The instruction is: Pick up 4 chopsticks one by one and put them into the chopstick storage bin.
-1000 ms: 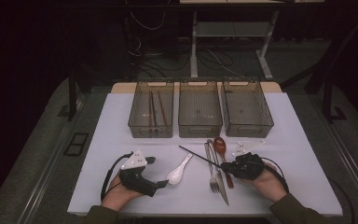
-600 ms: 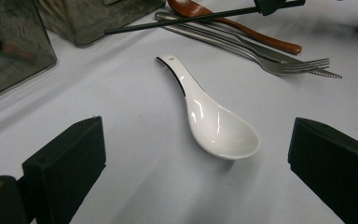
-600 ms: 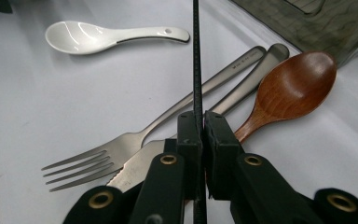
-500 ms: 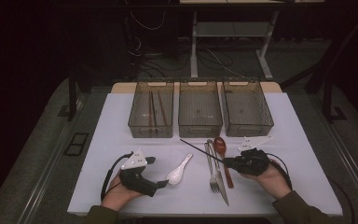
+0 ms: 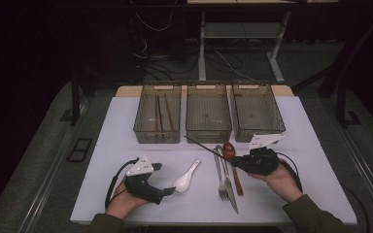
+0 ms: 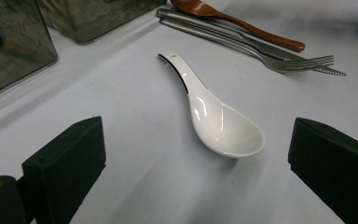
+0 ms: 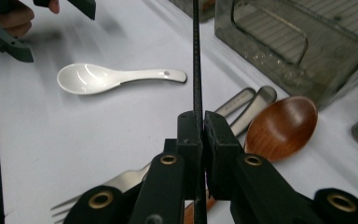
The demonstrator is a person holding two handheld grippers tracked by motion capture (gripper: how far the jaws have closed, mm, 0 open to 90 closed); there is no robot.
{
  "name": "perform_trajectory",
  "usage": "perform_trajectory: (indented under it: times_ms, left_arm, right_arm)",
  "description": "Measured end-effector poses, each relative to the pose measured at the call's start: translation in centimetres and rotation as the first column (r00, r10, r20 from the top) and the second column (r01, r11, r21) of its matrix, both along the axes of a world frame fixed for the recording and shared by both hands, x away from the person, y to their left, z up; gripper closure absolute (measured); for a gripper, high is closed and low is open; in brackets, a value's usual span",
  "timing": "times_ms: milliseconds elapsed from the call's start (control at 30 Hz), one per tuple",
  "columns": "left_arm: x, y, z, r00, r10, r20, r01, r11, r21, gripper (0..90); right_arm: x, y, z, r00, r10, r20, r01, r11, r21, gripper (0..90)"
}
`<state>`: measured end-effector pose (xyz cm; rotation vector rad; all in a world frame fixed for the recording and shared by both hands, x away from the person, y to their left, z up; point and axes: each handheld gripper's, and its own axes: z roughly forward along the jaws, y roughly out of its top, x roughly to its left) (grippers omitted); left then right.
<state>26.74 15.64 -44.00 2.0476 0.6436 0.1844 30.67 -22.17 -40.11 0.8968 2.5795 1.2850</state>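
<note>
Likely we lose the black chopstick (image 7: 196,70): right tongs (image 7: 200,122) pinch it near one end, so it may swivel; left tongs (image 6: 196,154) released by white spoon (image 6: 214,116).

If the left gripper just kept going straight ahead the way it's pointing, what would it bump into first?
Most likely the white ceramic spoon. The left gripper has open jaws, and the spoon's bowl lies on the table between and just ahead of them. The fork lies farther on.
</note>
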Motion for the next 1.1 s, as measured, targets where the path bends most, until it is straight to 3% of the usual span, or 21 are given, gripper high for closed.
perform_trajectory:
  times_ms: [433, 1100]
  left_arm:
    - [0.0, 0.0, 0.0, 1.0000, 0.001, 0.000, -0.001, 1.0000, 0.002, 3.2]
    - [0.0, 0.0, 0.1, 1.0000, 0.002, -0.003, -0.002, 0.9999, -0.014, 3.2]
  right_arm:
    - [2.1, 1.7, 1.5, 0.9995, -0.009, 0.031, 0.008, 1.000, 0.030, 85.2]
    - [6.7, 6.4, 3.6, 0.9984, -0.037, 0.042, 0.037, 0.999, 0.013, 85.1]
